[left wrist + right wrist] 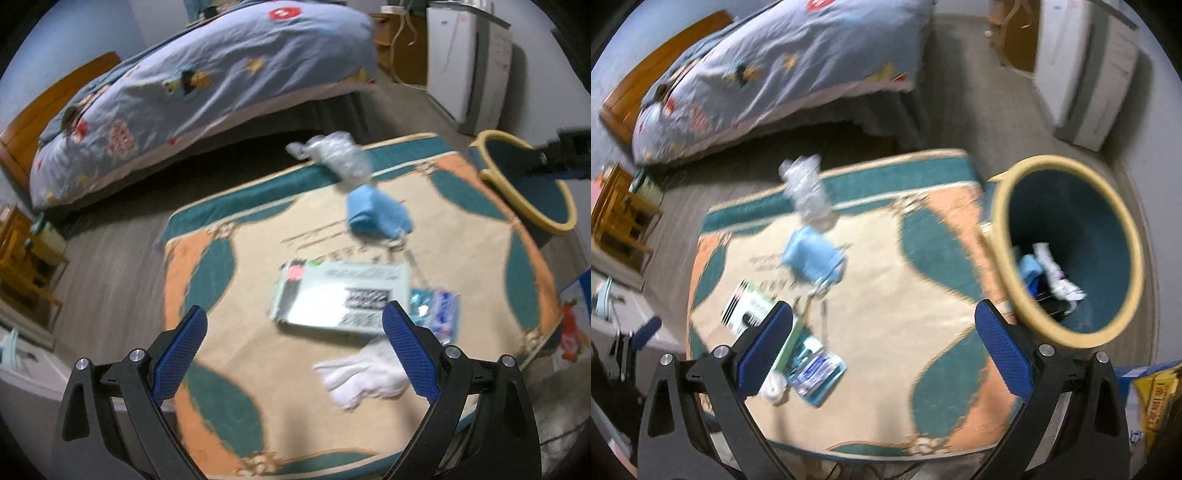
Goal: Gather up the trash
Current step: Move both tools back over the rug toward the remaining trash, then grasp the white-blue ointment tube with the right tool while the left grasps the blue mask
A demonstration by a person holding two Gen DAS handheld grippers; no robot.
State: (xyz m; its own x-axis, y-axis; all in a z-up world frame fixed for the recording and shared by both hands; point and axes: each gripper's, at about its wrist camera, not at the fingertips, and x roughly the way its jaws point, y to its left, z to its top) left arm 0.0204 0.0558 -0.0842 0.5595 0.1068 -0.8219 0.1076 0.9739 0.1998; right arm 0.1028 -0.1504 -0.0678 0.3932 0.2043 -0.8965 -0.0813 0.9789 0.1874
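Note:
Trash lies on a patterned rug: a crushed clear plastic bottle, a blue mask, a pale green printed box, a blue wrapper and a white crumpled tissue. My left gripper is open and empty above the box and tissue. In the right wrist view the bottle, mask, box, wrapper and tissue show left of my open, empty right gripper. A yellow-rimmed blue bin at the right holds blue and white scraps.
A bed with a blue patterned quilt stands behind the rug. A white cabinet is at the back right. A wooden rack is at the left. The bin's rim is at the rug's right edge. Coloured packaging lies lower right.

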